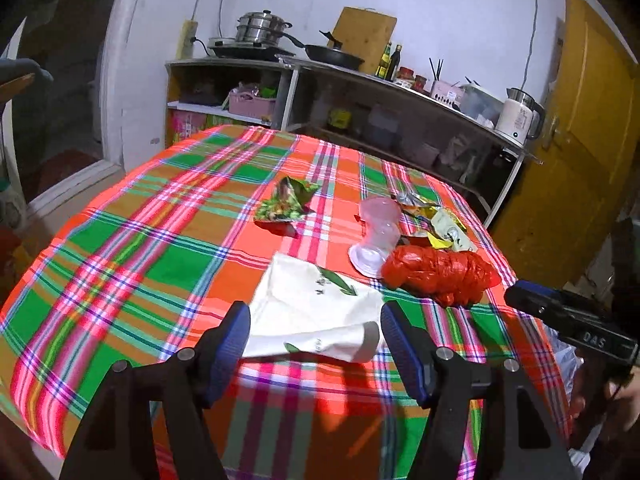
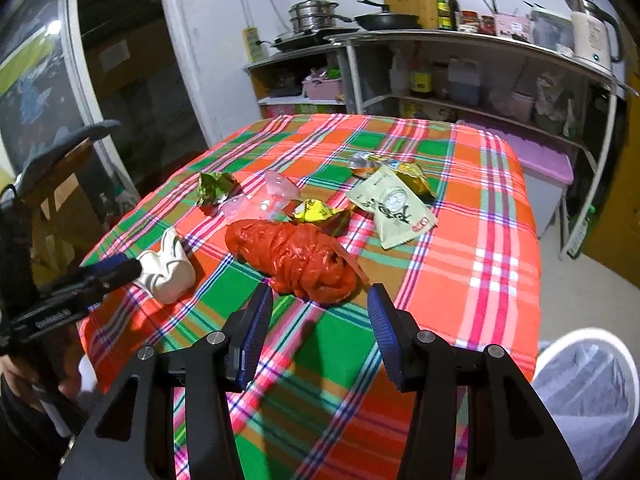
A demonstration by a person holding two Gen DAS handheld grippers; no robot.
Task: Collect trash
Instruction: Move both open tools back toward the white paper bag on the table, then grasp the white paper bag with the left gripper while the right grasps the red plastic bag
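Observation:
A plaid-covered table [image 1: 140,240] carries the trash. A white wrapper with a leaf print [image 1: 312,308] [image 2: 166,268] lies at the near edge, between the fingers of my left gripper [image 1: 315,314] [image 2: 120,270], whose jaws stand wide apart. A crumpled red plastic bag [image 2: 296,260] [image 1: 440,276] sits just ahead of my right gripper [image 2: 320,294] [image 1: 520,292], which is open and holds nothing. Farther back lie a green snack wrapper [image 1: 288,200] [image 2: 214,190], a clear plastic cup [image 1: 378,236] [image 2: 260,200], a yellow wrapper [image 2: 316,212] and a beige packet [image 2: 394,208].
A bin with a white liner [image 2: 584,392] stands below the table's right corner. Metal shelves [image 2: 480,40] with pots, bottles and a kettle run along the back wall. A purple-lidded box [image 2: 540,160] sits beside the table. A yellow door [image 1: 580,140] is at far right.

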